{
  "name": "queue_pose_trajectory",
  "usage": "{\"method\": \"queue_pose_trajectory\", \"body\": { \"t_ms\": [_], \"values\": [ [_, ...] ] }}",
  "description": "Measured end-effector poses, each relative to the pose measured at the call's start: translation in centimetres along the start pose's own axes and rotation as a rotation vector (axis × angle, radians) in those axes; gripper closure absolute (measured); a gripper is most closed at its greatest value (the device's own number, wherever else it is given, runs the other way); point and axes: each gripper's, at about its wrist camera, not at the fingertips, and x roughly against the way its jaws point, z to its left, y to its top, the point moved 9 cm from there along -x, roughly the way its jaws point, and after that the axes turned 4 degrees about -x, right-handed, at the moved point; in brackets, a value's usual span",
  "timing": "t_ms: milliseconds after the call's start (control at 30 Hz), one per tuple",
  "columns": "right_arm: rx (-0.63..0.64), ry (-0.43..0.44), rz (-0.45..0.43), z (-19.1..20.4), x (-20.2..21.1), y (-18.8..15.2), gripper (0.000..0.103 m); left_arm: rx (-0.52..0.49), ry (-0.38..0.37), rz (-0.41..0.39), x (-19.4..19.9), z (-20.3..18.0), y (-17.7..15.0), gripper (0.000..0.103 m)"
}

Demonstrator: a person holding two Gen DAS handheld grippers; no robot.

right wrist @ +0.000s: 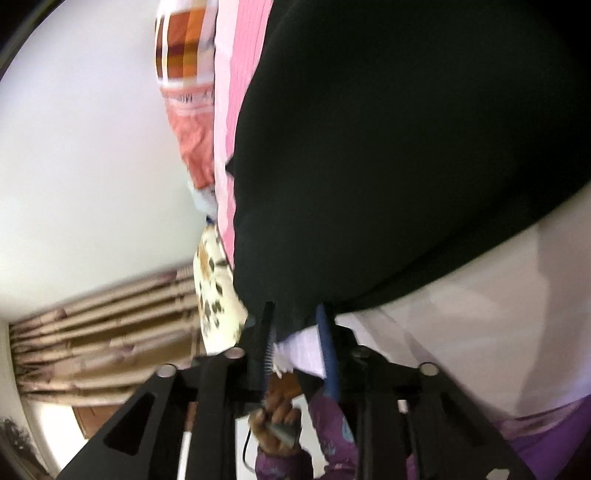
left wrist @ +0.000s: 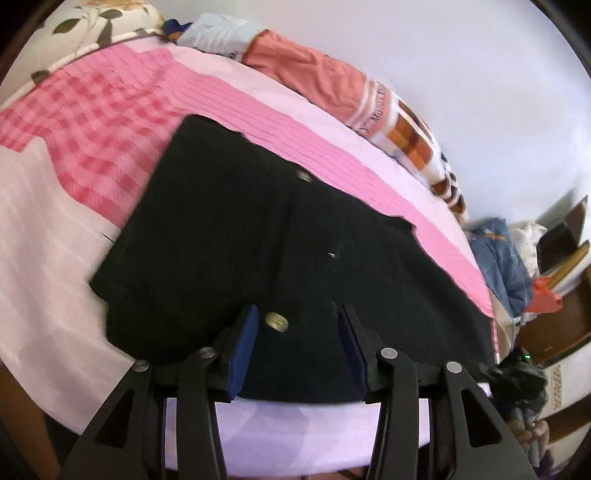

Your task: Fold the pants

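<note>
Black pants lie folded flat on a bed with a pink sheet. Two brass buttons show on them, one far and one near. My left gripper hovers over their near edge, its blue pads apart, with the near button and flat cloth between them. In the right wrist view the pants fill the upper right. My right gripper is at their corner, jaws apart, with a tip of black cloth hanging loose between them.
Orange, checked and pale blue clothes are piled along the white wall. A floral pillow lies at the bed's head. Blue jeans and wooden furniture stand past the foot. A hand in a purple sleeve and a beige curtain show below.
</note>
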Motion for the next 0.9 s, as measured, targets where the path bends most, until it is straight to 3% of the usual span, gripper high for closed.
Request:
{"method": "queue_pose_trajectory", "body": {
  "t_ms": [100, 233, 367, 433, 600, 800, 900],
  "values": [
    [0.015, 0.013, 0.024, 0.8, -1.2, 0.2, 0.069, -0.018, 0.011, -0.016, 0.3, 0.8, 0.7, 0.057],
    [0.125, -0.026, 0.024, 2.4, -2.3, 0.9, 0.055, -0.067, 0.028, -0.018, 0.0, 0.8, 1.0, 0.057],
    [0.057, -0.066, 0.11, 0.5, -4.4, 0.5, 0.066, -0.058, 0.007, -0.01, 0.1, 1.0, 1.2, 0.057],
    [0.044, -0.05, 0.155, 0.5, -4.8, -0.7, 0.062, -0.034, -0.021, 0.004, 0.6, 1.0, 1.7, 0.057],
    [0.123, -0.008, 0.235, 2.9, -5.1, -3.2, 0.055, -0.053, 0.013, -0.036, 4.5, 1.9, 3.9, 0.057],
    [0.275, -0.016, 0.192, 6.2, -5.5, -2.4, 0.046, -0.049, 0.065, -0.068, 7.5, 3.3, 4.2, 0.054],
    [0.258, 0.0, 0.218, 6.2, -6.3, -2.9, 0.046, 0.011, 0.052, -0.005, 7.5, 4.4, 2.3, 0.054]
  ]
}}
